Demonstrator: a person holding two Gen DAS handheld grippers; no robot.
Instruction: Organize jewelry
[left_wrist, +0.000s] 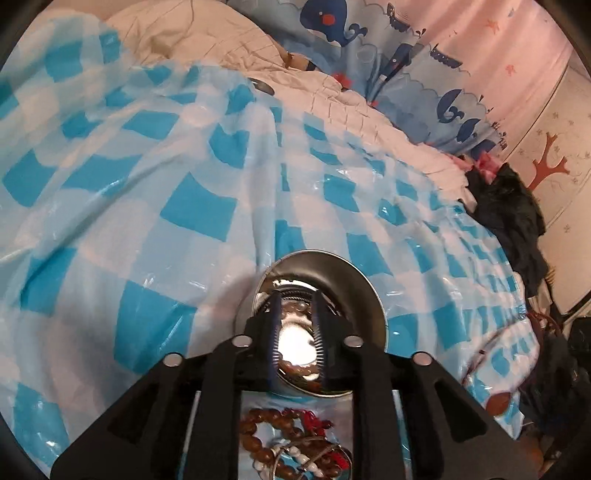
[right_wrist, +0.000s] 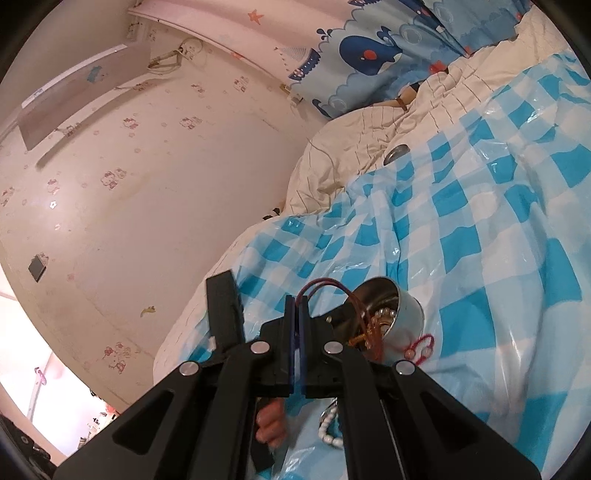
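Note:
My left gripper (left_wrist: 297, 314) is open and points down over a steel bowl (left_wrist: 354, 275). Beads lie in the bowl, seen in the gap between the fingers, and nothing is gripped. Nearer the camera lies a jewelry pile: a brown bead bracelet (left_wrist: 258, 421), a red cord (left_wrist: 314, 421) and white beads (left_wrist: 303, 459). My right gripper (right_wrist: 296, 301) is shut on a red and purple cord (right_wrist: 325, 283). The cord loops over to amber beads (right_wrist: 371, 334) hanging at the rim of the bowl (right_wrist: 410, 317). A pink bracelet (right_wrist: 424, 341) and white beads (right_wrist: 327, 430) lie beside the bowl.
A blue-and-white checked plastic sheet (left_wrist: 184, 206) covers the bed, with a cream quilt (right_wrist: 351, 155) and a whale curtain (right_wrist: 369, 51) behind. A small metal lid (right_wrist: 395, 153) rests on the quilt edge. Dark clothes (left_wrist: 509, 214) pile at the right. A hand (right_wrist: 271, 424) shows under the right gripper.

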